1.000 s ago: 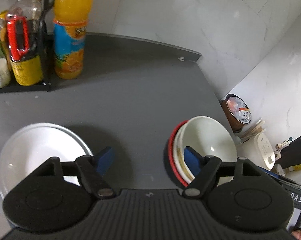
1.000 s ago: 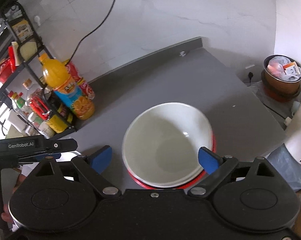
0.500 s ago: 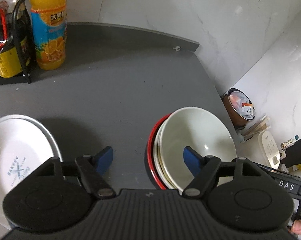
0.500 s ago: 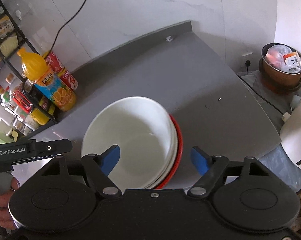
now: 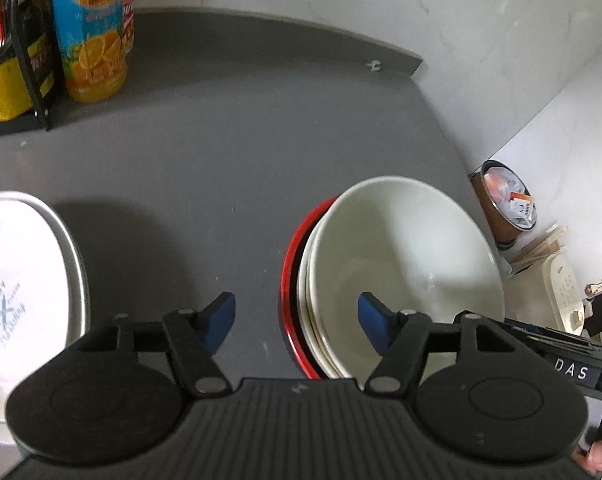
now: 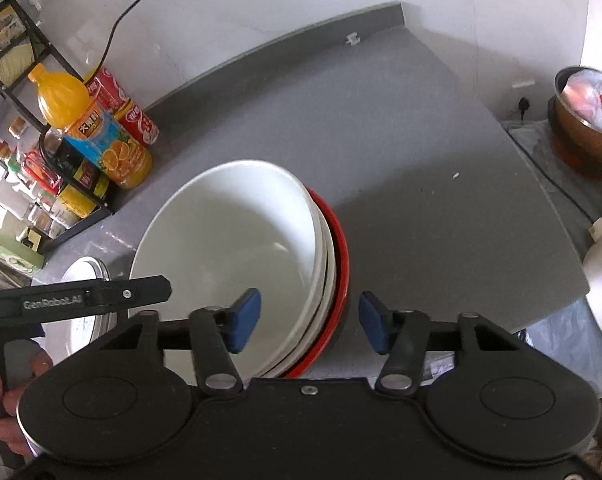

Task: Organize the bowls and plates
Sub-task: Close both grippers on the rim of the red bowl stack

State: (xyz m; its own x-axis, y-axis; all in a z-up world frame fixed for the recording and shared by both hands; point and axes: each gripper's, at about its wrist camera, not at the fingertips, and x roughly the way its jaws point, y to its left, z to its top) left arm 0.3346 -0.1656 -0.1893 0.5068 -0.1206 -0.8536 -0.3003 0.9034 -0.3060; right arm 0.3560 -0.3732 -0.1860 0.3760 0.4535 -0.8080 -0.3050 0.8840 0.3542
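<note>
Grey desk (image 5: 261, 152) carries the stacked bowls (image 6: 229, 248) near its right edge, so I straddle their rim with my right hand-held gripper (image 6: 309, 322) and left hand-held gripper (image 5: 297, 318), both wide open, empty.

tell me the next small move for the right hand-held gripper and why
Probably ease the right hand-held gripper down and close on the bowl stack: its open jaws already straddle the stack's right rim, one finger over the white bowl, the other outside the red one.

glossy ceramic bowls (image 5: 405, 248), matt grey countertop (image 5: 237, 136)
</note>
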